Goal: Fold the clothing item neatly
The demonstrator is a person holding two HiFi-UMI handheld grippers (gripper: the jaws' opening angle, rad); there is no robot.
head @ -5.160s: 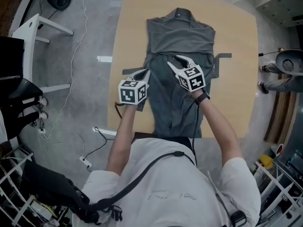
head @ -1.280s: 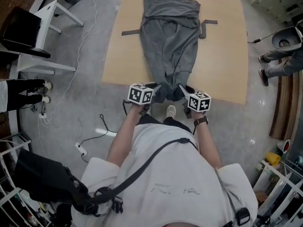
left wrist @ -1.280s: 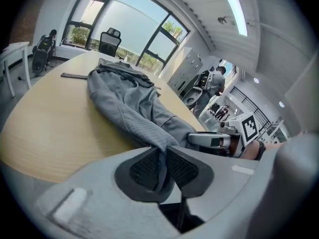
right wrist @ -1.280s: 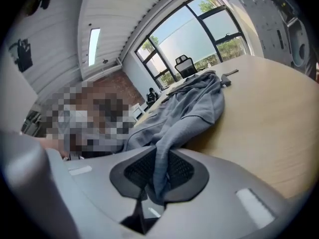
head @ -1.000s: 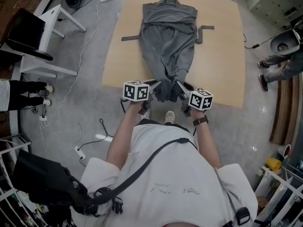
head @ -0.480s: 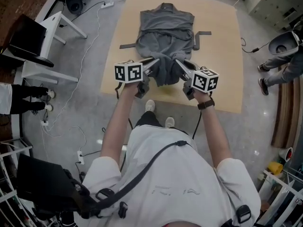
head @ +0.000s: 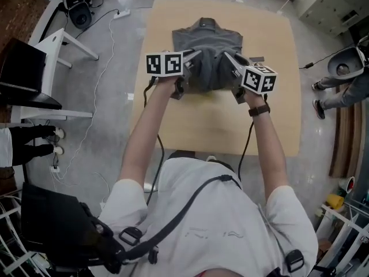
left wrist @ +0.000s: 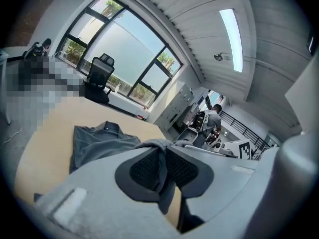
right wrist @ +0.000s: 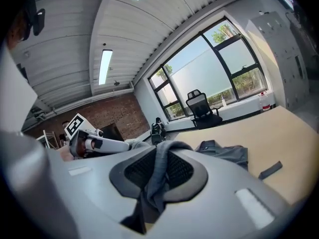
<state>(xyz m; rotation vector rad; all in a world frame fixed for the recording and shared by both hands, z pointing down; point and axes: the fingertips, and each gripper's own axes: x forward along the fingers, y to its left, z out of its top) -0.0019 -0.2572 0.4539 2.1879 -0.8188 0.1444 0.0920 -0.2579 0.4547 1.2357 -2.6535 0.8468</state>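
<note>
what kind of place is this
Probably an office-like lab or workshop: a big wooden table, an office chair by tall windows, and cables trailing across the bare floor.

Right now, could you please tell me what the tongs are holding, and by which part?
Both hold the grey garment: the left tongs and right tongs each pinch a bunch of fabric at its end opposite the collar, side by side.
</note>
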